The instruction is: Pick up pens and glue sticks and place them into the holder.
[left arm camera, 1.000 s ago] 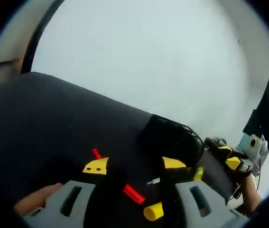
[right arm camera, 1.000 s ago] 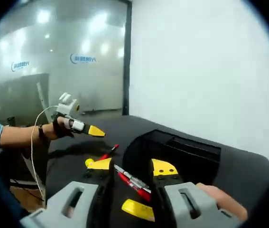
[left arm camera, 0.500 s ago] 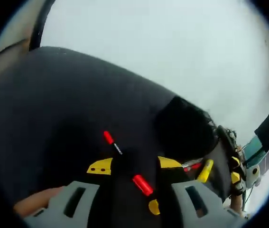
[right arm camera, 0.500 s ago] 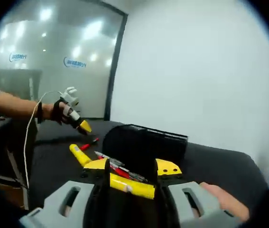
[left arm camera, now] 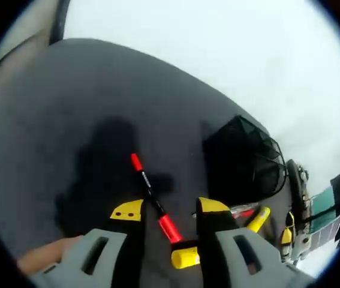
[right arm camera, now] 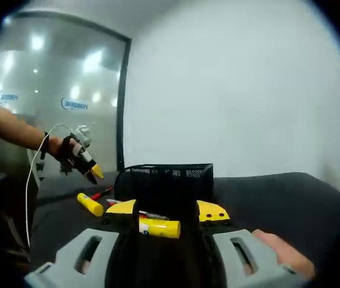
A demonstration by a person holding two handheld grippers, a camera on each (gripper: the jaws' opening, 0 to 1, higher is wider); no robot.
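The left hand-held gripper (left arm camera: 164, 211) hangs over the dark grey surface (left arm camera: 68, 108) with its yellow-tipped jaws spread apart and nothing between them gripped. Below the gap lies a red pen (left arm camera: 152, 195), flat on the surface, its red cap toward the camera and its other red end pointing away. Just beside the capped end a yellow glue stick (left arm camera: 184, 258) lies across, near the right jaw. To the right stands the black mesh holder (left arm camera: 241, 159), well apart from the pen, and past the right jaw another yellow glue stick (left arm camera: 258, 218) and a red pen (left arm camera: 241, 212) lie close together. In the right gripper view, the right hand-held gripper (right arm camera: 167, 211) is likewise released, jaws parted, with a yellow glue stick (right arm camera: 159, 227) lying crosswise on the surface between them, not pinched. The holder (right arm camera: 168, 182) stands upright just behind it. To the left lies another yellow glue stick (right arm camera: 90, 204) with a red pen (right arm camera: 101, 194) near it, and the left hand-held gripper (right arm camera: 89, 168) hovers above them, held by a person's gloved hand (right arm camera: 68, 153).
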